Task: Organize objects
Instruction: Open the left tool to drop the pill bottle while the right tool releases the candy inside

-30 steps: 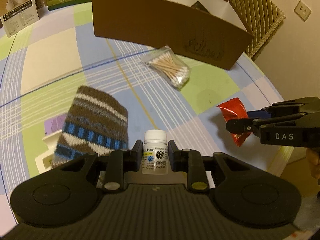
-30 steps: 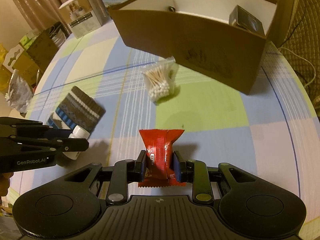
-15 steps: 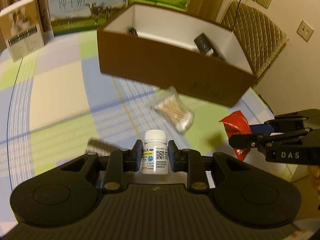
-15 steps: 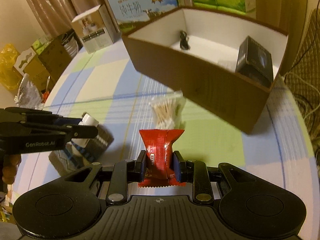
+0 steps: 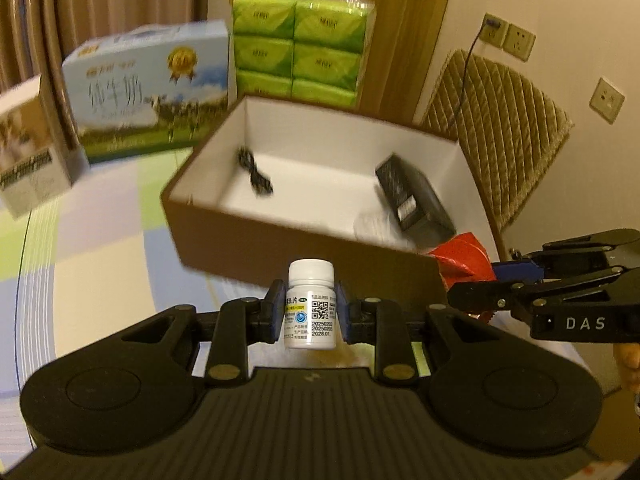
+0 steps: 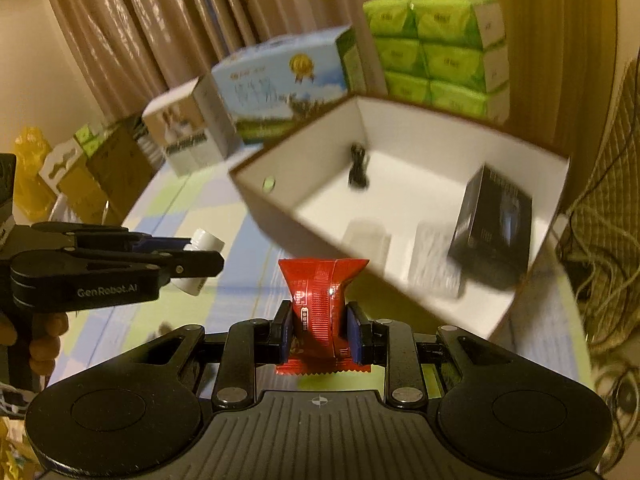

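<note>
A small white photo-printed carton [image 5: 28, 148] stands at the far left on the checked tablecloth [image 5: 80, 248], with a blue milk carton [image 5: 148, 88] beside it and a stack of green tissue packs [image 5: 304, 48] behind. In front of these sits the brown cardboard box [image 5: 280, 236], open at the top and white inside; a coiled black cable [image 5: 256, 172] lies near its left wall and a black boxed item [image 5: 416, 196] leans at its right end.

The left gripper [image 5: 311, 312] is clamped on a white pill bottle [image 5: 311, 304], held upright in the air just short of the box's near wall. To its right, the right gripper [image 6: 320, 332] is pinched on a red snack packet [image 6: 320, 300], its crimped top flaring above the pads, raised at the box's near right corner. A quilted chair back [image 5: 500, 128] stands beyond the box on the right.
</note>
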### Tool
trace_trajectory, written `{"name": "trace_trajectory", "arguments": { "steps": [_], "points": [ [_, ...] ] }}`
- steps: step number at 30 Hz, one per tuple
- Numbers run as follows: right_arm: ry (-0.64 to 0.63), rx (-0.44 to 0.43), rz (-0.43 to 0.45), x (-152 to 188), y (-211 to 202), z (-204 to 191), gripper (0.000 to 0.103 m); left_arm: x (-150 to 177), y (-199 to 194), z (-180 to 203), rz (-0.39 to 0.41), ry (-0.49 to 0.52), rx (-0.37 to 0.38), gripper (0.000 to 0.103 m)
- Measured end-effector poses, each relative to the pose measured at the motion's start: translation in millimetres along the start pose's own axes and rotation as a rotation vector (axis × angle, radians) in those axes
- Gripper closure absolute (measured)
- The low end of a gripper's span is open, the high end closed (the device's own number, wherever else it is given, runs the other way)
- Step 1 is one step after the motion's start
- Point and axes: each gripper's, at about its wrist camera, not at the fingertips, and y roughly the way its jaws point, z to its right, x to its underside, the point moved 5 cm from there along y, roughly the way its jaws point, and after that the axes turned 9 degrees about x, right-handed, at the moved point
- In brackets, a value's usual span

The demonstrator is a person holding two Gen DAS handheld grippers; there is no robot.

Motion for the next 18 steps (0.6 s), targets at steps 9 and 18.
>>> {"name": "trace_trajectory", "arguments": {
  "steps": [9, 18],
  "points": [
    [0.017, 0.008, 0.083, -62, 20, 22, 0.078, -59, 32, -7, 0.039, 0.017, -0.030, 0.081],
    [0.030, 0.027, 0.072, -94, 56, 42, 0.078, -86, 71, -28, 0.013, 0.004, -0.060, 0.081]
  ]
}}
